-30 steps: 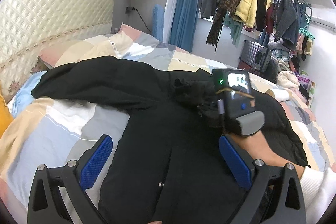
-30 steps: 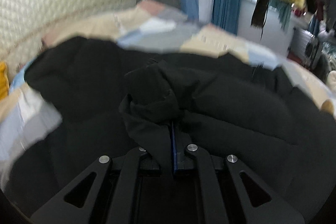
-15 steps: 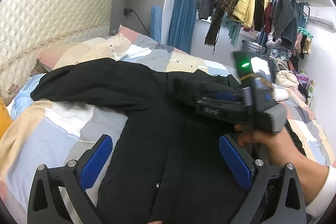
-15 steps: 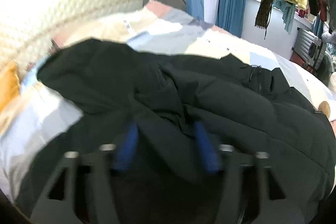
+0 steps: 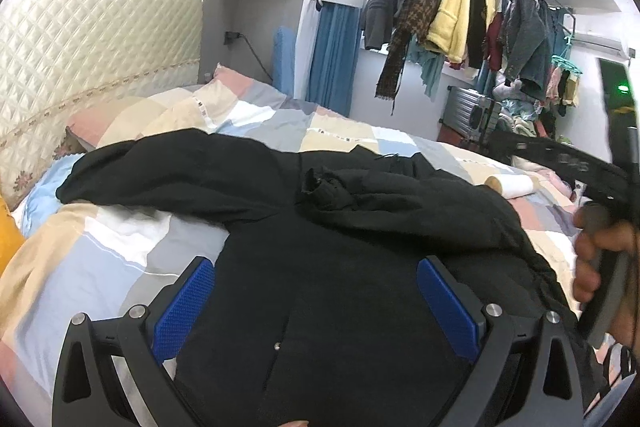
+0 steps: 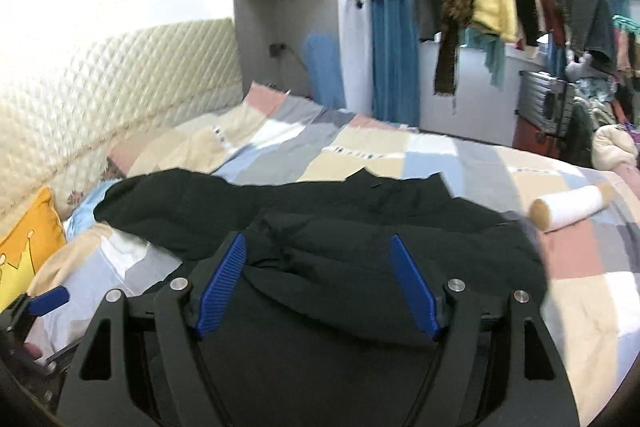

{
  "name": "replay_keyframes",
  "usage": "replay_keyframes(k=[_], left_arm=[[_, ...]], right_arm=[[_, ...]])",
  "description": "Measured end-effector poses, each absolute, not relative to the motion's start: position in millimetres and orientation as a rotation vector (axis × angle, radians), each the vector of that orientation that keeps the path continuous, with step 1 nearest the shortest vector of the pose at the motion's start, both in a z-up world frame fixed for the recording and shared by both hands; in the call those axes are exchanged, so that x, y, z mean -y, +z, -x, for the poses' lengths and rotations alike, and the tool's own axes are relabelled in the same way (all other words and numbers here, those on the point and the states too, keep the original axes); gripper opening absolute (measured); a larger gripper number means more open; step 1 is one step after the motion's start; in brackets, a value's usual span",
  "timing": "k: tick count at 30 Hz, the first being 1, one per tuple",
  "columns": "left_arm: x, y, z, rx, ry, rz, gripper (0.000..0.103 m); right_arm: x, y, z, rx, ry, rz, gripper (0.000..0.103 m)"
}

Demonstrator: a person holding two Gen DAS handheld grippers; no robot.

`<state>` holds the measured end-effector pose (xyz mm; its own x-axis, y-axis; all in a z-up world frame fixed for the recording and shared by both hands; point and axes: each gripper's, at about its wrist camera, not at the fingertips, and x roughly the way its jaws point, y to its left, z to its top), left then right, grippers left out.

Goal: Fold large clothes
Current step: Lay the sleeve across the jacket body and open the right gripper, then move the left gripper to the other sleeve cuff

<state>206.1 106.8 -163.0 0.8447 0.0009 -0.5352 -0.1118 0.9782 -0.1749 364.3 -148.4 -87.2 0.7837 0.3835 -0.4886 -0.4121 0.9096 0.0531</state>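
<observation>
Left wrist view: left hand-held gripper (image 5: 316,301) released, blue pads wide apart above the large black padded coat (image 5: 340,267), grasping nothing. Coat spread over the patchwork-quilted bed (image 5: 120,251), one sleeve stretched toward the pillows, the other folded across the chest. Likely bulky, soft, fairly heavy, shell probably slippery; best pinched at hem, cuff or shoulder seam, where the fabric lies thin.

Right wrist view: right hand-held gripper (image 6: 318,287) likewise released, pads straddling a puffed fold of coat without clenching it. No containers in sight; only a white cylindrical roll with tan end (image 6: 572,207) lying on the bed beside the coat.
</observation>
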Motion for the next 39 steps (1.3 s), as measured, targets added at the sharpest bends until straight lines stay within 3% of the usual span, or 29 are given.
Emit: replay_keyframes(k=[9, 17, 39], left_arm=[[-89.7, -160.0, -196.9, -0.546, 0.022, 0.165, 0.102], [-82.6, -159.1, -195.4, -0.522, -0.009, 0.174, 0.102], [-86.2, -155.3, -206.4, -0.497, -0.075, 0.315, 0.102]], right_arm=[[205.0, -66.9, -299.8, -0.431, 0.36, 0.063, 0.075], [239.2, -78.5, -261.9, -0.505, 0.308, -0.013, 0.075], [277.0, -117.2, -200.5, -0.475, 0.257, -0.045, 0.08]])
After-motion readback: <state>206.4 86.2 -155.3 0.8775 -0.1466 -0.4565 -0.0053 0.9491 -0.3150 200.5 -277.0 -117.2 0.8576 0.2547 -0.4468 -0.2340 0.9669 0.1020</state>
